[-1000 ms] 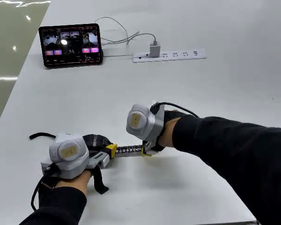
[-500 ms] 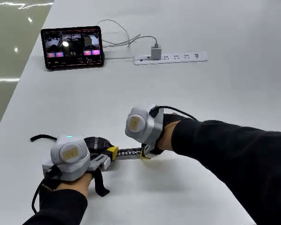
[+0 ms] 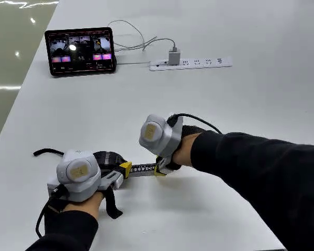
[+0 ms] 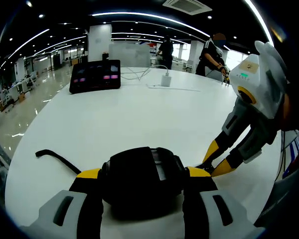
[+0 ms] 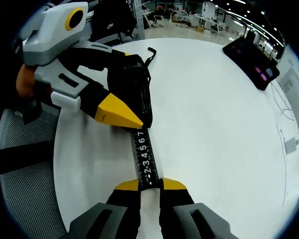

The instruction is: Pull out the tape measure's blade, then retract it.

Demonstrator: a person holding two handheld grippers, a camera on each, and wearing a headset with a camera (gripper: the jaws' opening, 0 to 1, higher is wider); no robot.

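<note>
1. Head view: at 7 o'clock on the white bench (image 3: 225, 104) we see the left tool (image 3: 123, 170) clenched on the black tape measure (image 3: 109, 158). The right tool (image 3: 159, 170) pinches the end of the blade (image 3: 142, 168). A lit tablet (image 3: 80, 50) stands at 11 o'clock.
2. Left gripper view: the tape measure sits gripped between our yellow-tipped jaws, with the right tool at 3 o'clock.
3. Right gripper view: the blade runs toward 12 o'clock, and we read 2 3 4 5 6 7.
</note>
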